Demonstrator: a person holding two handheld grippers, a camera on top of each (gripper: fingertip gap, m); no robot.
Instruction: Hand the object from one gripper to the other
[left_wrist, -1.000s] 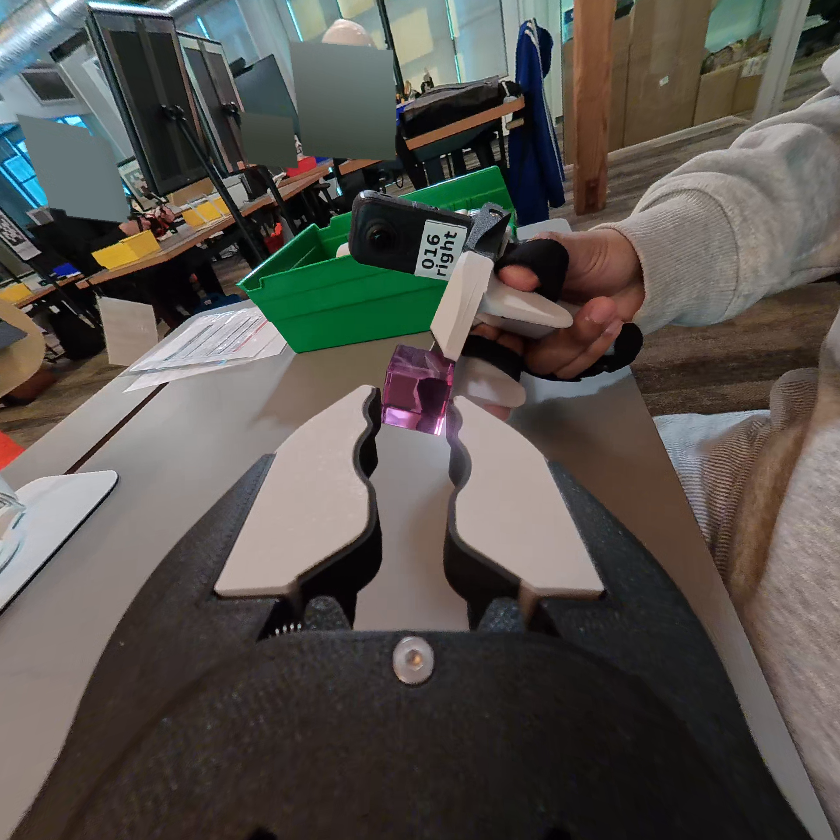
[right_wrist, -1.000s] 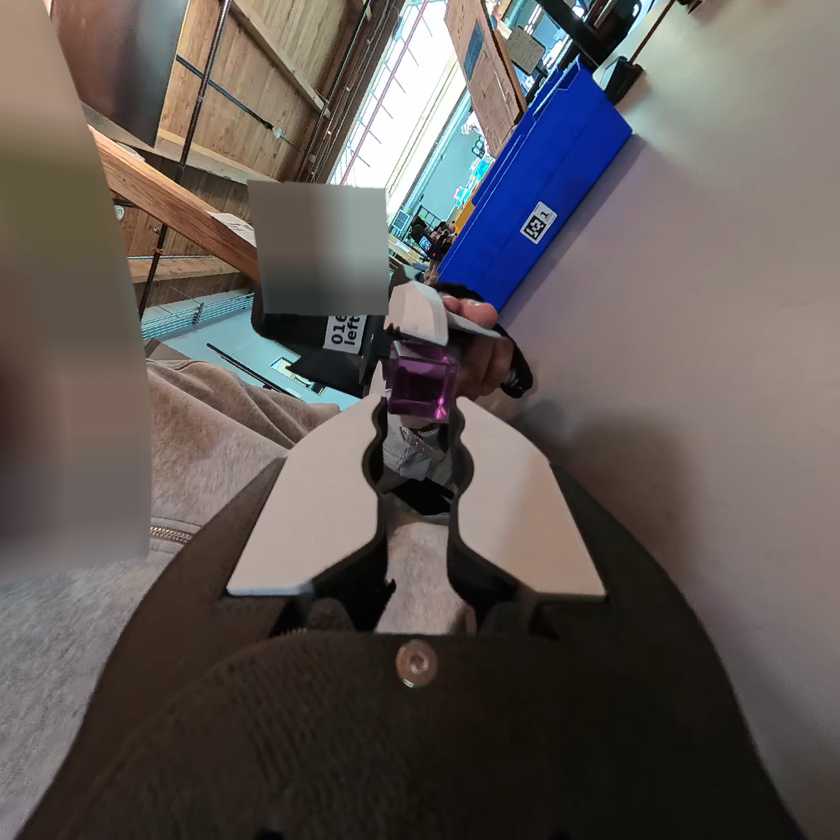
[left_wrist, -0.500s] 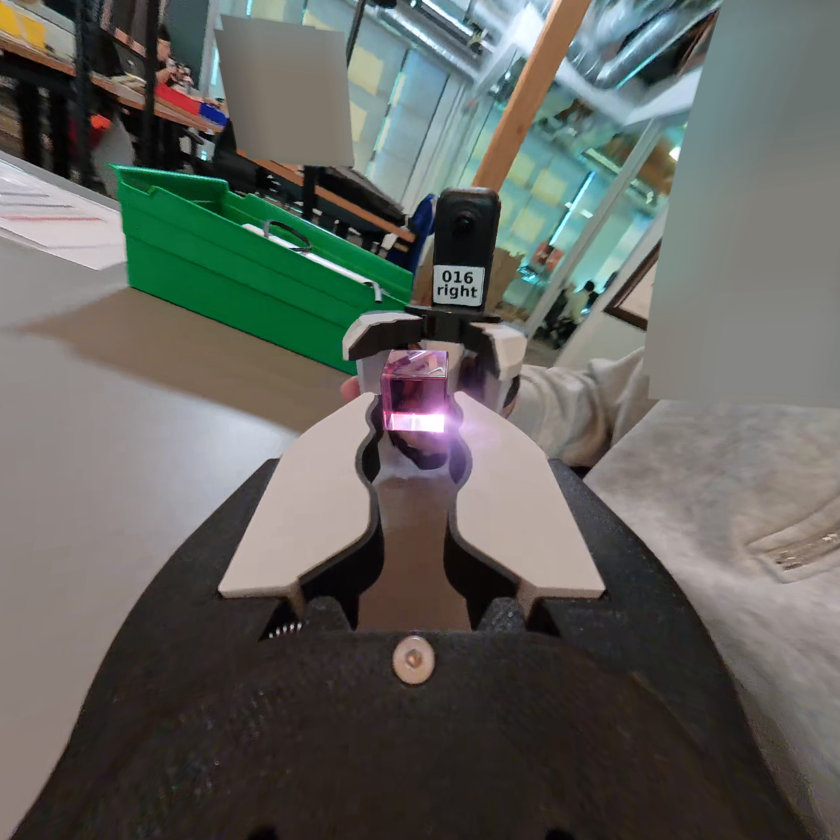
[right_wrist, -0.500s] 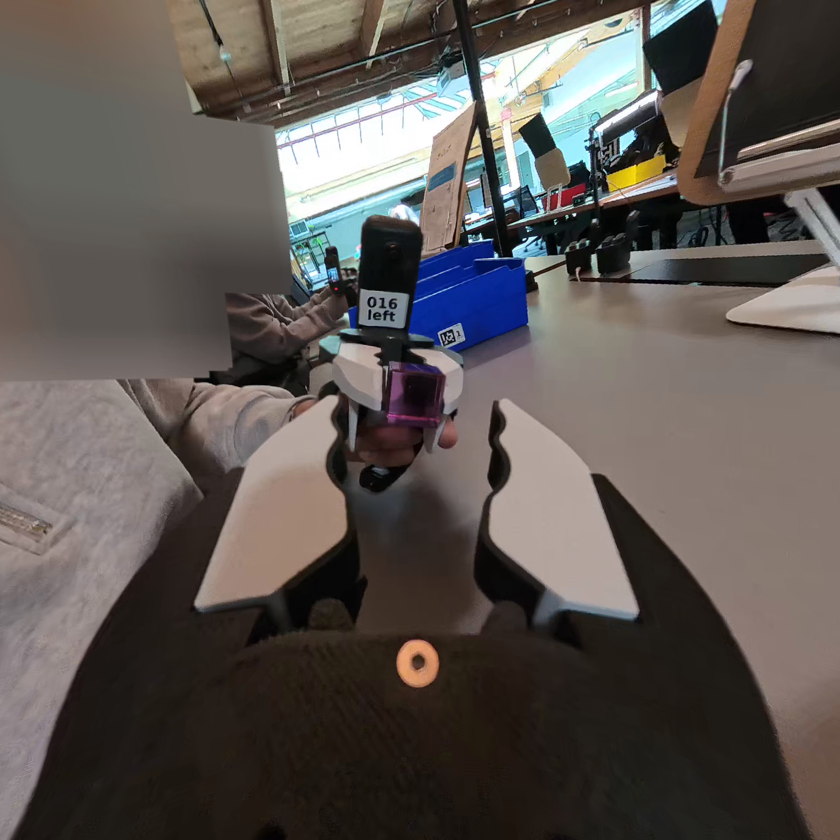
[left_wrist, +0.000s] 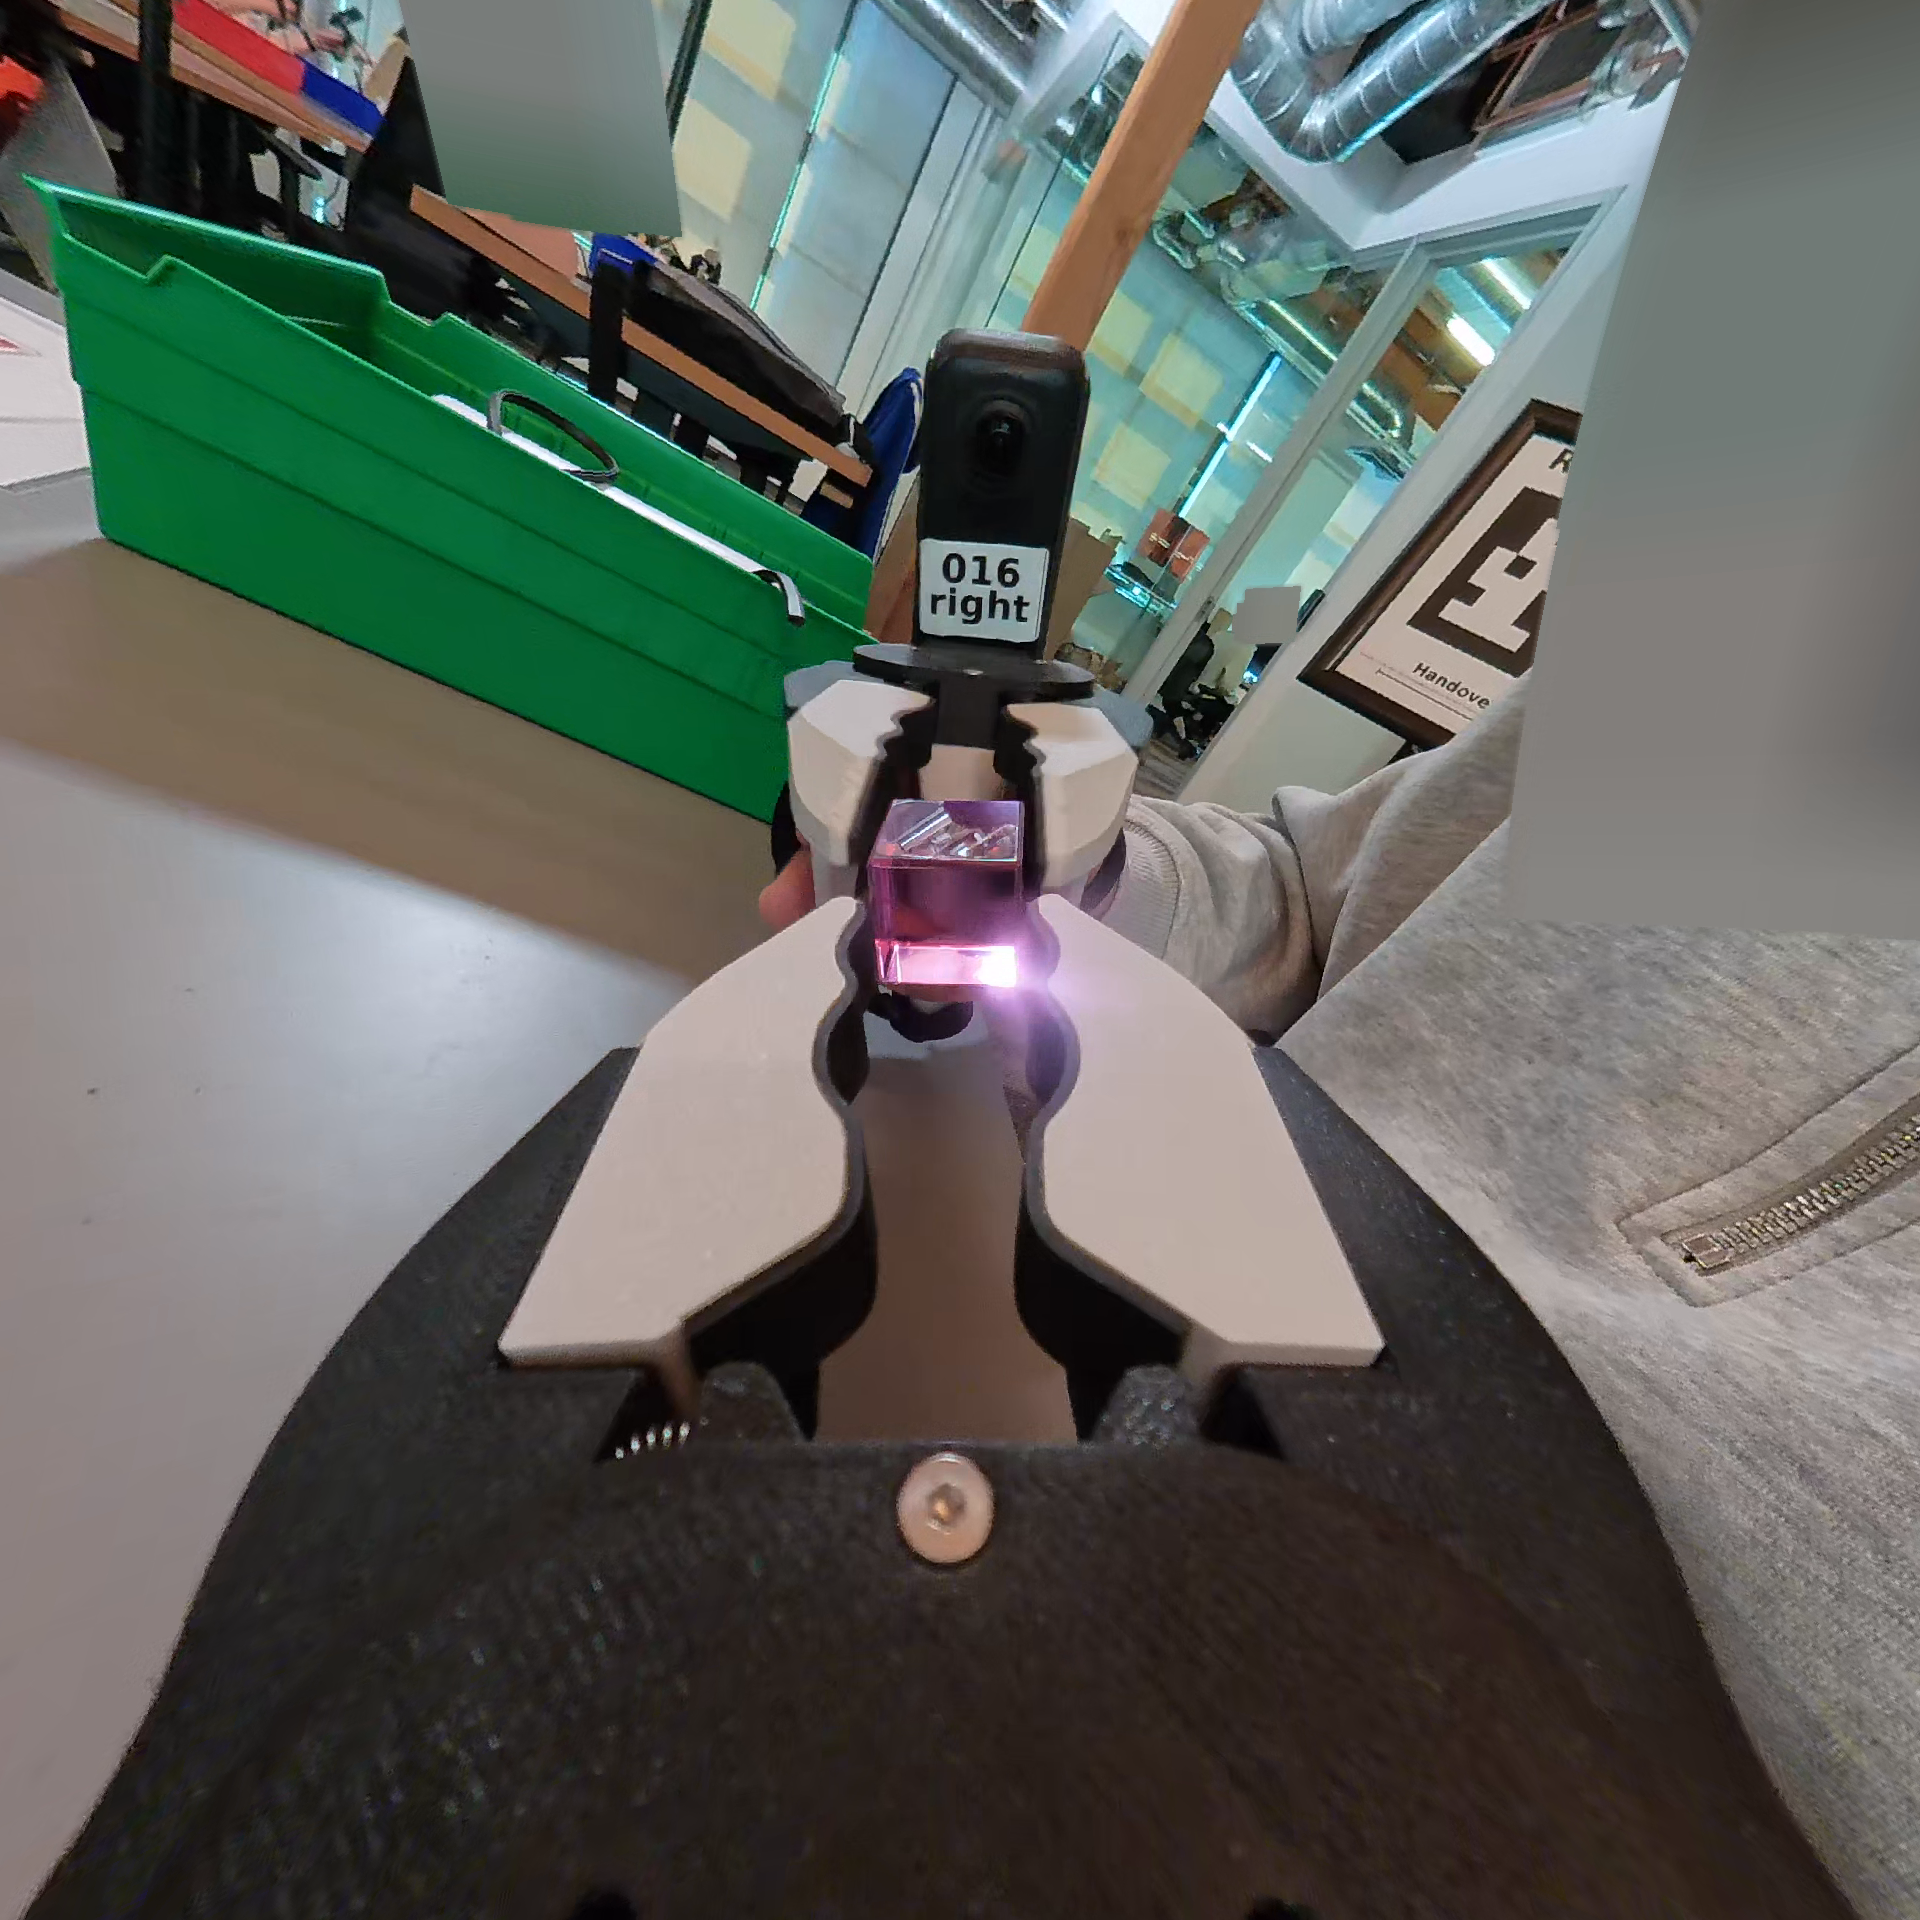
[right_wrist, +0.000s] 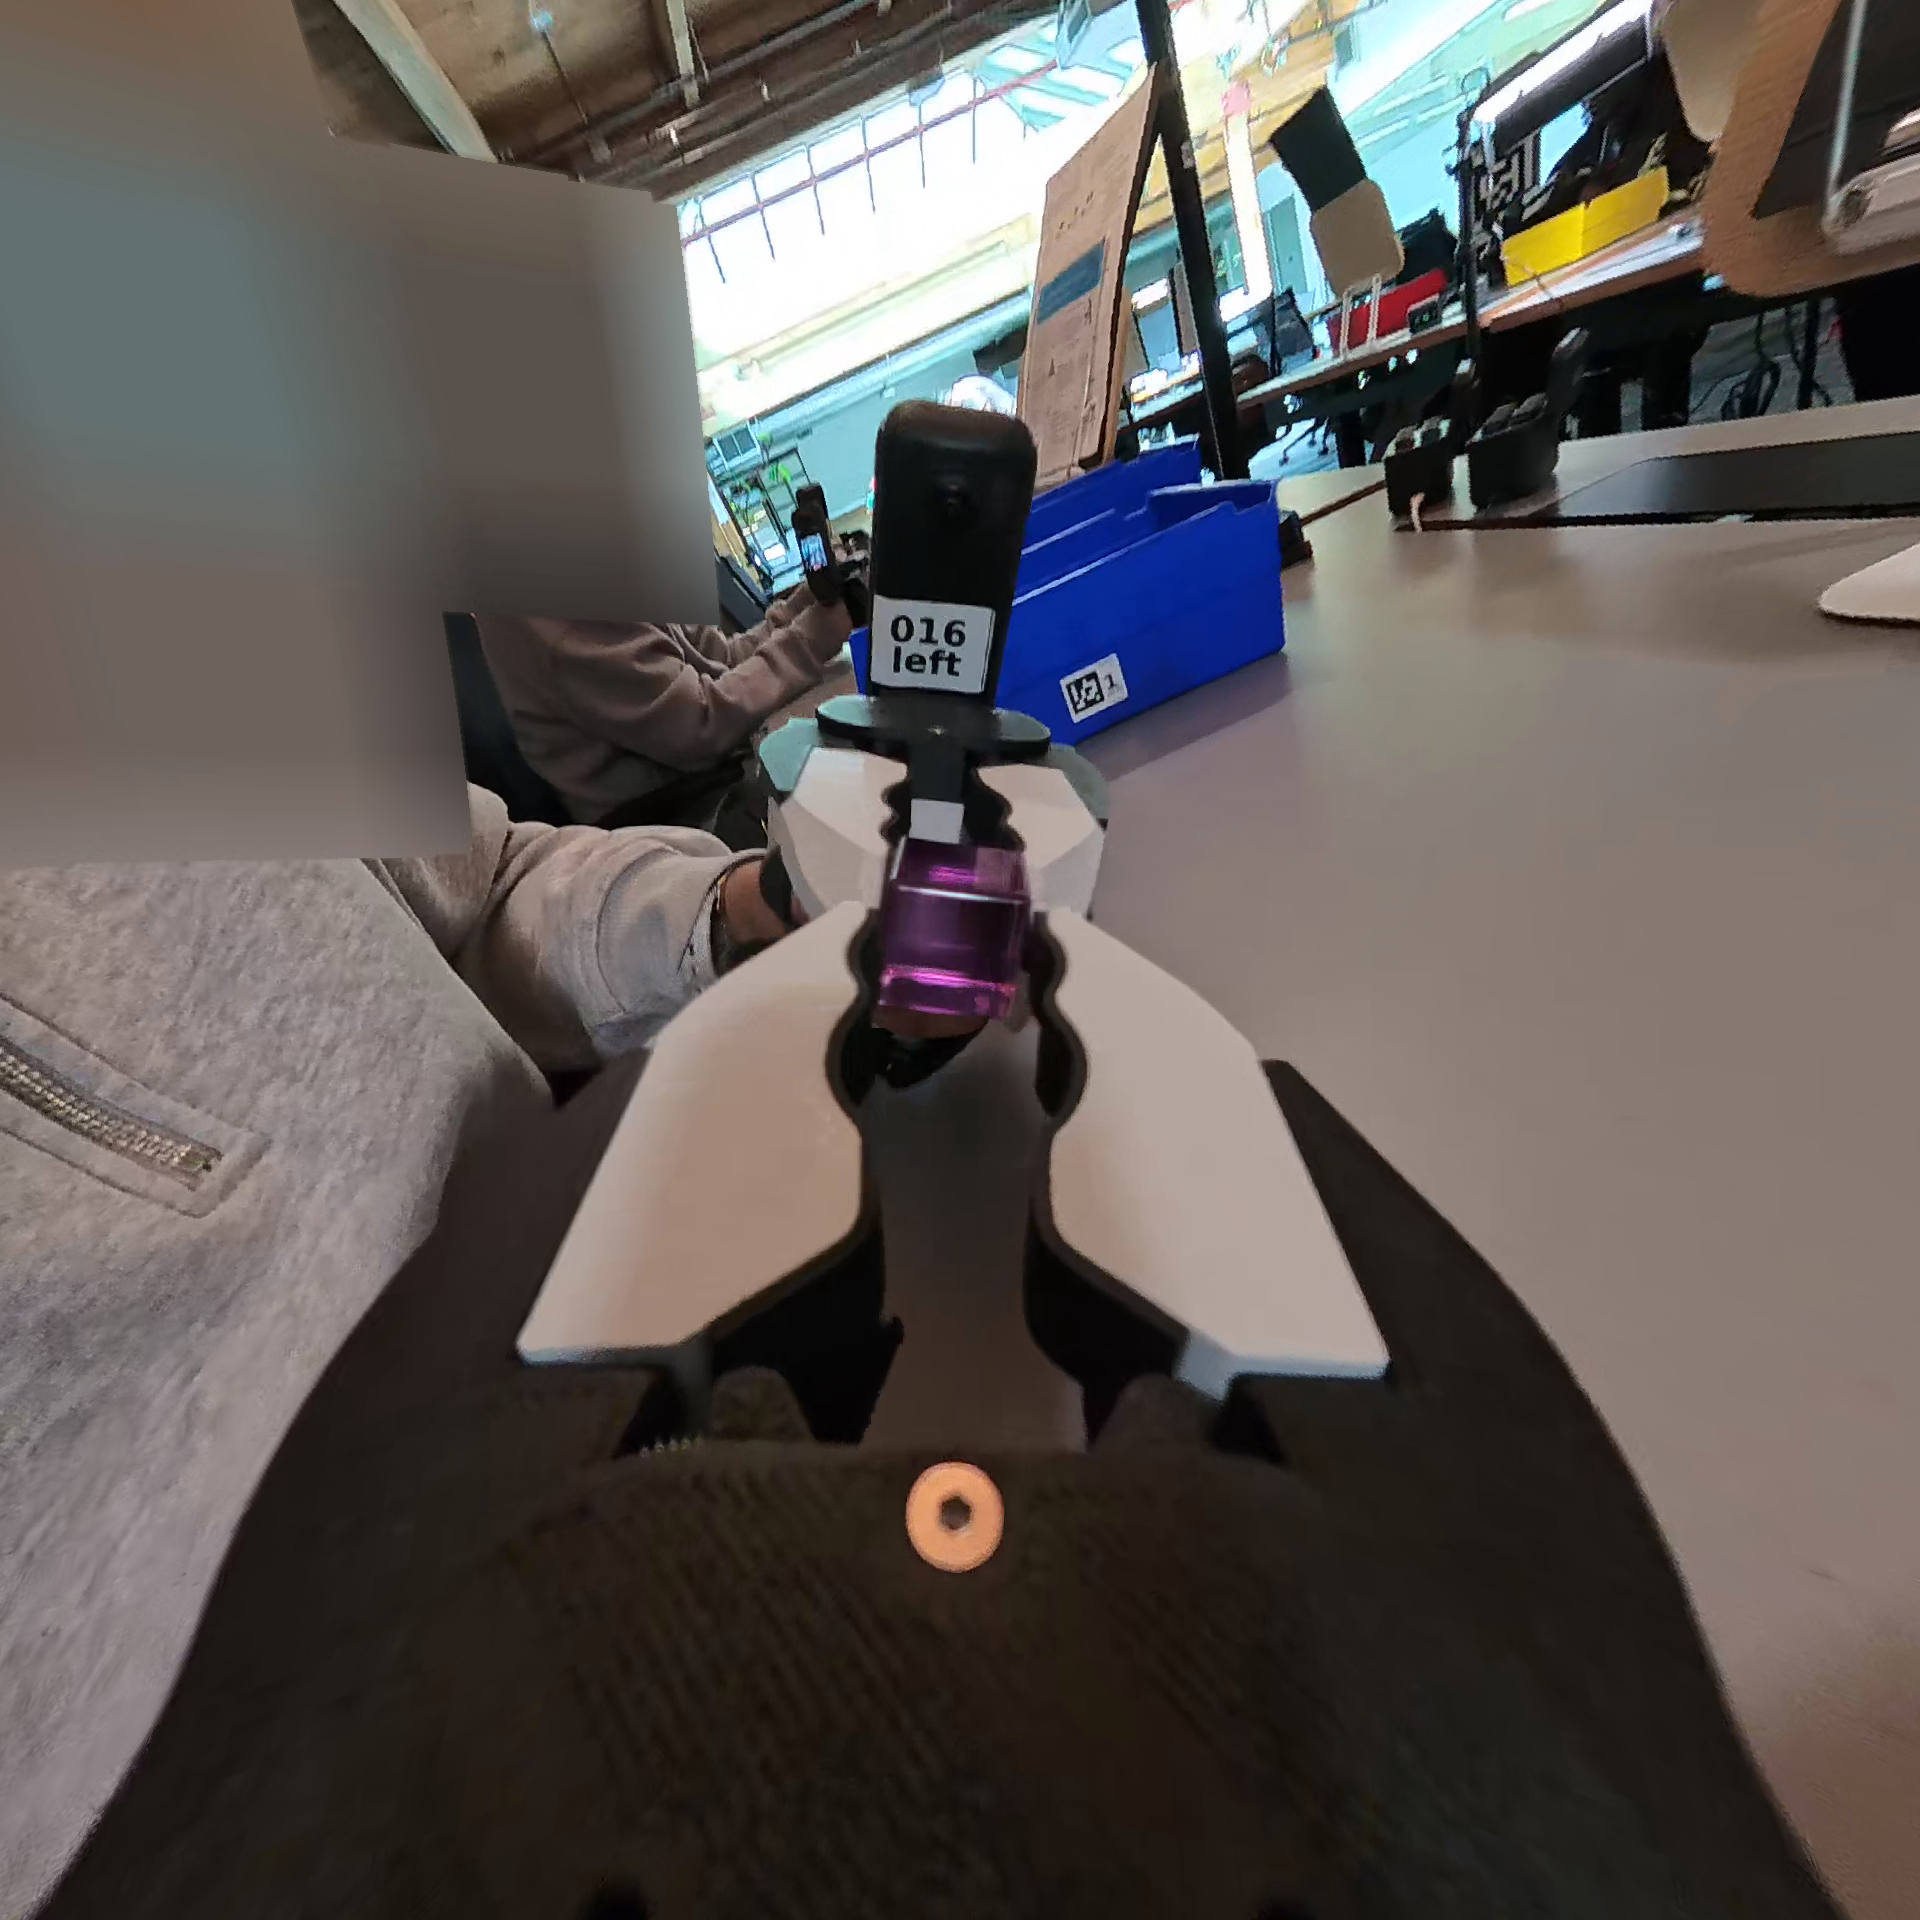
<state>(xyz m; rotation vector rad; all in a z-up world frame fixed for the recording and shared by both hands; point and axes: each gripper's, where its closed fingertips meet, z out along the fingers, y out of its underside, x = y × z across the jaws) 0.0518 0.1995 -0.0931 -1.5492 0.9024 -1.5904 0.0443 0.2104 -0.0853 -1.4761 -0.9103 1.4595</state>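
Observation:
A clear purple cube (left_wrist: 945, 894) hangs in the air above the grey table (left_wrist: 260, 1039), between two grippers that face each other tip to tip. My left gripper (left_wrist: 945, 925) is shut on the cube's near lower part. My right gripper (right_wrist: 948, 935) is closed on the same cube (right_wrist: 951, 935) from the opposite side. Each gripper shows in the other's view: the right one (left_wrist: 951, 826) with its black camera above it, and the left one (right_wrist: 956, 862) likewise. A hand behind each gripper is partly hidden.
A green bin (left_wrist: 416, 540) stands on the table behind the right gripper. A blue bin (right_wrist: 1143, 603) stands behind the left one. The person's grey sweatshirt (left_wrist: 1558, 1143) is close beside both grippers. A white stand base (right_wrist: 1870, 592) sits at the far right. My two grippers' fingertips are within a few centimetres of each other.
Half a second ago my right gripper was open and short of the cube. It has moved in and closed on it. My left gripper has kept its grip.

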